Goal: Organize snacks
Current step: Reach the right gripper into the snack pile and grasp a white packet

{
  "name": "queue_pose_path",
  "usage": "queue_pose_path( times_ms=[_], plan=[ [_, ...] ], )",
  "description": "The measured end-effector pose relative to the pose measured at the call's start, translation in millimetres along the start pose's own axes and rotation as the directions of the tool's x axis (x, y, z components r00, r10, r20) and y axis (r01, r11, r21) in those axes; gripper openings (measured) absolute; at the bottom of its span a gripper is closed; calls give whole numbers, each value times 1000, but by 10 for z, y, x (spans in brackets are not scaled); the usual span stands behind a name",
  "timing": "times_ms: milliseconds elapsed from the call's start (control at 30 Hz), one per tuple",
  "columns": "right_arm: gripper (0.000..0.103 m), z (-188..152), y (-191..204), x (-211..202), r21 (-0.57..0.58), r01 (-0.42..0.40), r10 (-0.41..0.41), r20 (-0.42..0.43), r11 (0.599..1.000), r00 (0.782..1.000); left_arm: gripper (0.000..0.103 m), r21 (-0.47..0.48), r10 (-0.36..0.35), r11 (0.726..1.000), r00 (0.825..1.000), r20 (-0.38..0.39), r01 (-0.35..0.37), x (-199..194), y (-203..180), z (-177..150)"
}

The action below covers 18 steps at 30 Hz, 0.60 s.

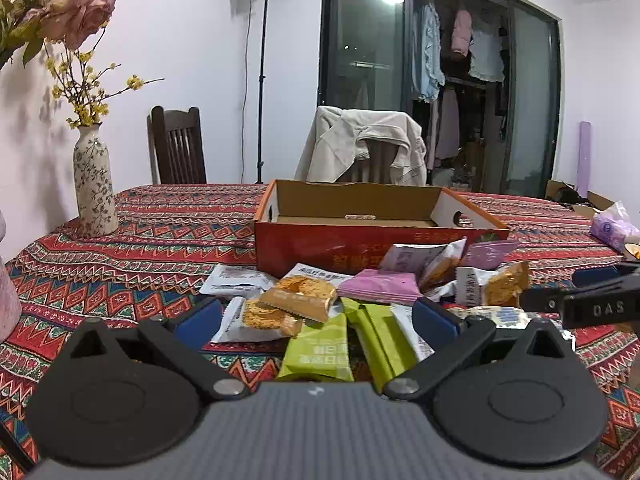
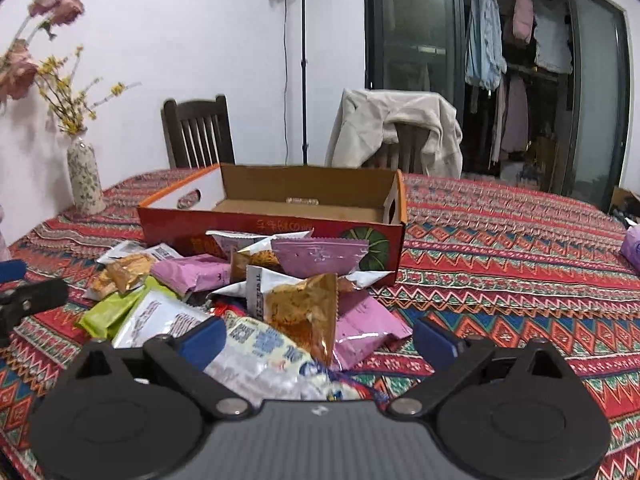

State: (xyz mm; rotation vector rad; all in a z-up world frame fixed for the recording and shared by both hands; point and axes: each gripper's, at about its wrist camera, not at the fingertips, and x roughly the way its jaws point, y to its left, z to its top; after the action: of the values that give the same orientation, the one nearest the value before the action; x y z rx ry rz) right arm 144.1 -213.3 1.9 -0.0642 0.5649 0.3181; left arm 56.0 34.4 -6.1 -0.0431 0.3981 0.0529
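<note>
A heap of snack packets lies on the patterned tablecloth in front of an open red cardboard box (image 1: 304,248) (image 2: 176,236), whose inside looks bare. My left gripper (image 1: 316,316) is open just above the near side of the heap, with two green packets (image 1: 320,344) and an orange cracker packet (image 1: 300,298) lying loose between its blue pads. My right gripper (image 2: 320,336) is open too, over a white-and-blue packet (image 2: 264,344) and an upright orange packet (image 2: 304,312); neither pad presses on them. A pink packet (image 2: 320,256) leans on the box front. Each gripper shows at the edge of the other's view.
A flowered vase (image 1: 94,188) (image 2: 84,180) stands at the table's far left. A purple tissue pack (image 1: 612,226) lies at the right edge. Behind the table are a dark wooden chair (image 1: 178,148), a chair draped with a beige jacket (image 1: 360,148) and a lamp stand (image 1: 262,80).
</note>
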Motion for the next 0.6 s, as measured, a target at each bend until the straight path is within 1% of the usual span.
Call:
queue_pose_path(
  times_ms=[100,133,233,367,433,500,567,600],
  plan=[
    [97,97,15,207,-14,8,-8,-28,1000,1000,103,-9,8,1000,1000,-8,-8,44,36,1],
    [94,120,0,280,-7,7,-7,-40,1000,999,103,-10,10,1000,1000,-10,-10,58,43,1],
    [92,160,-27,449,22,-25,27,-64,999,998,103,-14,17,1000,1000,-20,-17,91,68,-5],
    [91,161,-6,549,26,-65,66,-51,998,997,103,-27,21,999,999,-35,-22,137,110,-19],
    [85,161,4,607,17,-64,64,-54,998,996,103,-33,20,999,999,-44,-21,158,119,-21],
    [82,147,0,648,17,-73,74,-62,997,995,103,-35,18,999,999,-48,-19,161,113,-28],
    [69,114,-18,671,30,-104,106,-77,994,991,103,-35,19,999,998,-52,-21,171,109,-29],
    [59,95,-22,664,30,-112,114,-78,993,990,103,-36,21,999,998,-54,-23,180,108,-26]
  ],
)
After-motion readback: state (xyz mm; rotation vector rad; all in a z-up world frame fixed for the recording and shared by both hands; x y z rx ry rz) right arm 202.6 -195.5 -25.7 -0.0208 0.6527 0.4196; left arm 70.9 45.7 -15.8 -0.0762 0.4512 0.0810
